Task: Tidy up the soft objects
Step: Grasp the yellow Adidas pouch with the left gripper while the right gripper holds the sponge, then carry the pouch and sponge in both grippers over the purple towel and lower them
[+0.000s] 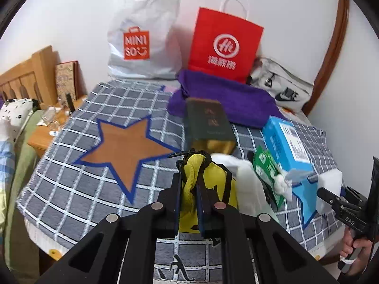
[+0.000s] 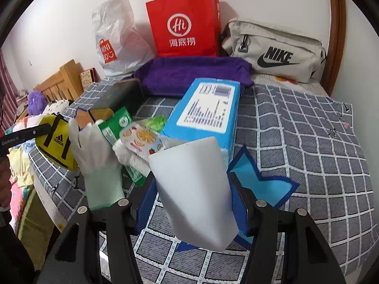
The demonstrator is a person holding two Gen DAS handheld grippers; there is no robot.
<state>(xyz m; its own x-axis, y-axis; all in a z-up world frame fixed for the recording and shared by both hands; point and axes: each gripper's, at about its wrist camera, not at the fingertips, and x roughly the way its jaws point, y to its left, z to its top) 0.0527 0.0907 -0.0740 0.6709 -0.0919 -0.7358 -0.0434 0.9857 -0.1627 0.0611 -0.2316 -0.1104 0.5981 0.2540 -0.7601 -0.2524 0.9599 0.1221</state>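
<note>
My left jaws (image 1: pixel 190 184) are clenched on a fold of the yellow pouch (image 1: pixel 208 189), which hangs lifted off the checked bed cover (image 1: pixel 71 189); my right jaws (image 2: pixel 193 189) grasp the white foam block (image 2: pixel 194 189) across its width, held above the cover too. I judge the step in hand to be carrying both soft things away from the heap, and the next move calls for a place to put them, likely one of the bags at twelve o'clock: the red paper bag (image 1: pixel 225 45) or the white plastic bag (image 1: pixel 144 33). The pouch is limp, so I would lower it mouth-first and keep the cord from snagging. My left view shows the brown star patch (image 1: pixel 128 151) at ten o'clock and a hand (image 1: pixel 353 248) on the other handle at four. Only my right view shows the pale rubber glove (image 2: pixel 97 156), the snack packets (image 2: pixel 139 139), the label of the blue box (image 2: pixel 206 118) and the whole grey waist bag (image 2: pixel 274 49) at one o'clock.
</note>
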